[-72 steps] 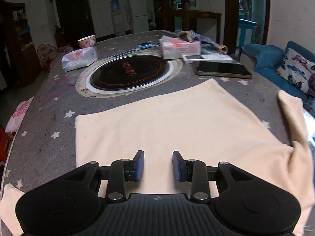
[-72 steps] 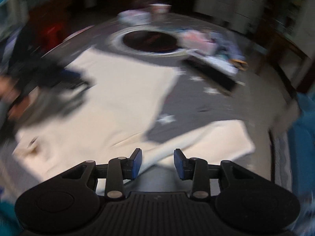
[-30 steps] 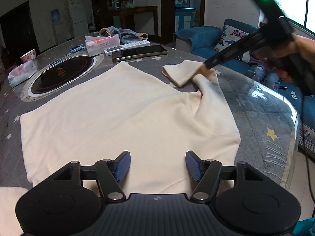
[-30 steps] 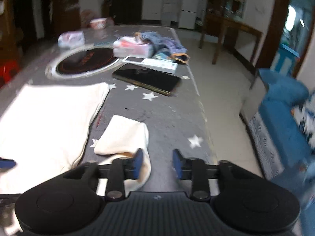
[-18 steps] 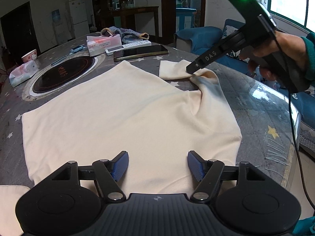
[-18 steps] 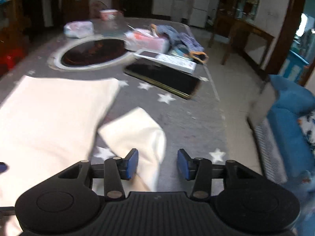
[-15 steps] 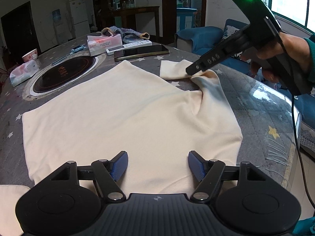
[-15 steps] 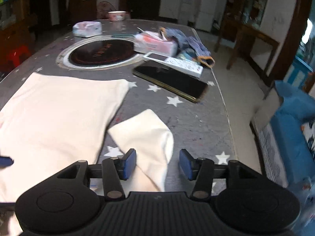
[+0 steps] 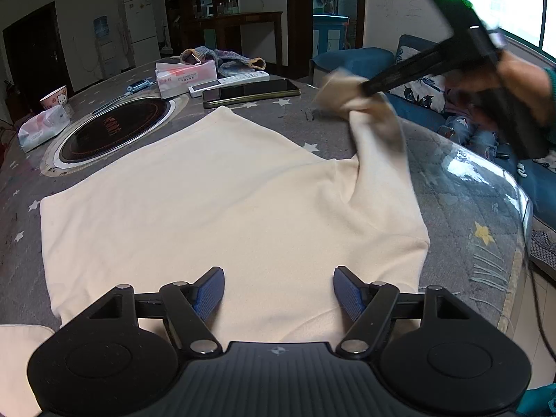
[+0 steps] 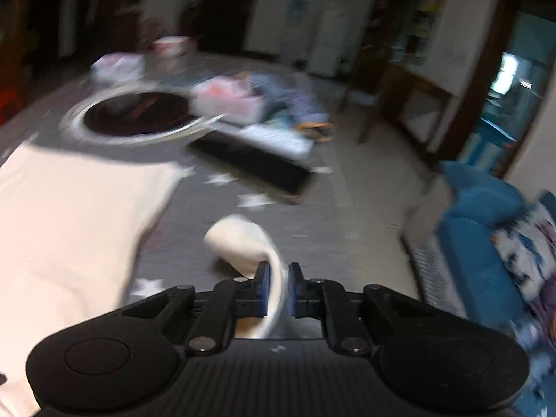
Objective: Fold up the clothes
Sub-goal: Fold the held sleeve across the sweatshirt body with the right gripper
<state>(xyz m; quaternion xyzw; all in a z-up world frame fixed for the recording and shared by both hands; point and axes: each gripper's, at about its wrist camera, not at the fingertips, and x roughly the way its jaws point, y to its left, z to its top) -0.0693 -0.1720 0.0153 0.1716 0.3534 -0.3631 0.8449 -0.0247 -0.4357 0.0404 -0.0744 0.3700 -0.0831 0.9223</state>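
A cream sweater (image 9: pixel 215 201) lies spread flat on the grey star-patterned table (image 9: pixel 451 194). My left gripper (image 9: pixel 278 290) hovers open over its near hem, nothing between the blue pads. The sweater's right sleeve (image 9: pixel 375 128) is lifted off the table at the far right, blurred, pinched by my right gripper (image 9: pixel 368 87) held in a person's hand (image 9: pixel 521 83). In the right wrist view the right gripper (image 10: pixel 277 286) has its jaws closing on the cream sleeve (image 10: pixel 243 239), whose cuff curls forward past the pads, and the sweater's body (image 10: pixel 69 215) lies to the left.
Behind the sweater sit an inset round cooktop (image 9: pixel 111 128), a dark tablet (image 9: pixel 250 92), a remote (image 9: pixel 229 81), a tissue box (image 9: pixel 186 76), a tissue pack (image 9: pixel 41 128) and a bowl (image 9: pixel 54 97). A blue sofa (image 10: pixel 486 229) stands past the table's right edge.
The right gripper's jaws went from apart around the sleeve to pinched on it, and the sleeve has lifted off the table. The left gripper and the sweater's body stayed put.
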